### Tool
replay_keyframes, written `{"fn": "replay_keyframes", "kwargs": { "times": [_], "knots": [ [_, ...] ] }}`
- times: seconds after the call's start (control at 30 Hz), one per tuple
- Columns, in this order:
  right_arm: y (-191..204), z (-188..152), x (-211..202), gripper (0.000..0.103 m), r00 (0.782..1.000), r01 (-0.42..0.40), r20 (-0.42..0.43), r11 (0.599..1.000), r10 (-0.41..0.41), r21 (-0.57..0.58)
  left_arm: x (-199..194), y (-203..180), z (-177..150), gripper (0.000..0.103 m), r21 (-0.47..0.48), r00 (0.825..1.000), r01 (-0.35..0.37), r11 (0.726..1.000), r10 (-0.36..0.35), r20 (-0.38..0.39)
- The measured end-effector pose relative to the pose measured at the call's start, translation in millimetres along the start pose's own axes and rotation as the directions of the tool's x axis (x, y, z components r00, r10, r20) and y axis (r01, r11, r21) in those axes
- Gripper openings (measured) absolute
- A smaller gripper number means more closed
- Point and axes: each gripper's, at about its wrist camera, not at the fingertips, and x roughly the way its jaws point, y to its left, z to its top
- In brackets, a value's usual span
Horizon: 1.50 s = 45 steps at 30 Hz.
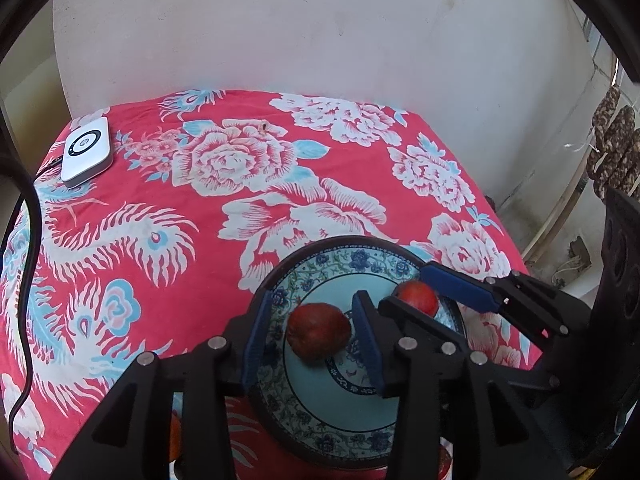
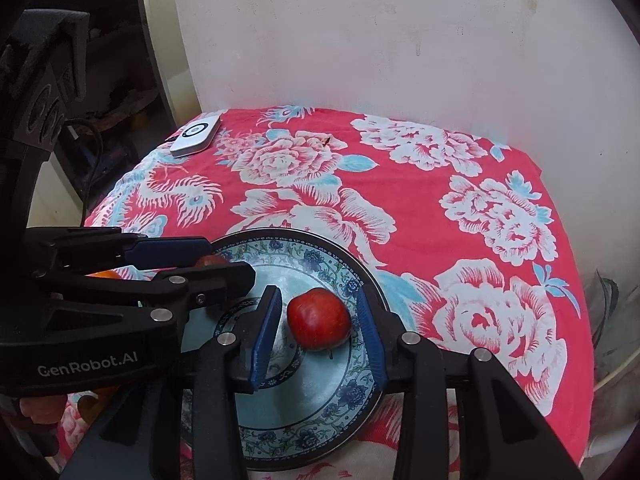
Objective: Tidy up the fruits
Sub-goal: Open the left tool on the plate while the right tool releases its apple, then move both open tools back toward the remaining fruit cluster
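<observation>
A blue-and-white patterned plate sits at the near edge of a table under a red floral cloth. A dark red fruit lies on the plate between the blue pads of my left gripper, with a gap at the left pad. A brighter red fruit lies between the pads of my right gripper, with gaps on both sides. In the right wrist view my left gripper reaches in from the left and mostly hides the dark fruit.
A white flat device lies at the far left corner, and a black cable runs down the left edge. Something orange shows under the left gripper. A pale wall stands behind. Dark sausages hang at the right.
</observation>
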Motion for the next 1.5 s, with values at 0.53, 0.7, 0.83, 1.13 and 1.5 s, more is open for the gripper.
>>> {"fn": "replay_keyframes", "kwargs": {
  "times": [0.53,0.7,0.83,1.13,1.5],
  "knots": [
    [8.2,-3.3,-23.0,0.043,1.0,0.006,0.029,1.0,-0.006,0.006,-25.4,3.7,-8.8,0.044,-0.017,0.999,-0.022,1.0,0.022,0.023],
    [9.1,-6.8,-33.3,0.048,0.999,0.001,0.032,0.999,-0.002,0.033,-35.0,7.0,-14.0,0.045,-0.027,0.999,-0.036,0.999,0.037,0.022],
    [12.1,-9.8,-41.3,0.048,0.999,0.002,0.034,0.999,-0.003,0.034,-42.6,8.6,-18.8,0.045,-0.034,0.999,-0.04,0.999,0.041,0.023],
    [21.4,-18.4,-56.6,0.048,0.999,-0.004,0.038,1.0,0.003,0.025,-61.6,5.8,-32.6,0.045,-0.034,0.999,-0.038,0.999,0.038,0.026],
    [31.7,-31.1,-70.1,0.048,0.999,-0.012,0.039,0.999,0.011,0.035,-77.1,10.1,-49.1,0.046,-0.044,0.998,-0.055,0.997,0.056,0.018]
  ]
}}
